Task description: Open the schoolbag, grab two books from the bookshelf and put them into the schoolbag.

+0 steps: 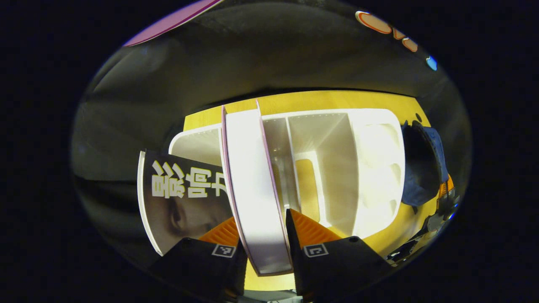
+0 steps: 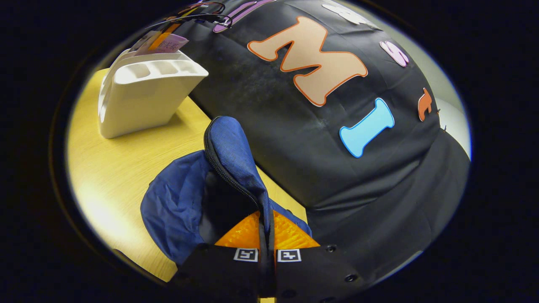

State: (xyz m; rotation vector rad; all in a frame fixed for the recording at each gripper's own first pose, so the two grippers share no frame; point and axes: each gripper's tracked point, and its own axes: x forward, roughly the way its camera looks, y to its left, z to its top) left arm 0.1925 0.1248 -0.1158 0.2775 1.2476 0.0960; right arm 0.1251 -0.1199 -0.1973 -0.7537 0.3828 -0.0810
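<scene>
Yellow wooden table (image 2: 118, 168), black cloth wall behind. Left gripper (image 1: 264, 235) clamps a white book (image 1: 257, 189) above the bookshelf (image 1: 370, 168); right gripper (image 2: 266, 235) pinches the schoolbag (image 2: 231, 155) flap.

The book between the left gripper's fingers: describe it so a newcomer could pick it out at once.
On the yellow table stands a white bookshelf. Above its left end, the left gripper has its fingers on either side of a thick book seen edge-on. Its white page block and thin pink cover edges set it apart from the dark-covered book beside it, which shows large white characters.
</scene>
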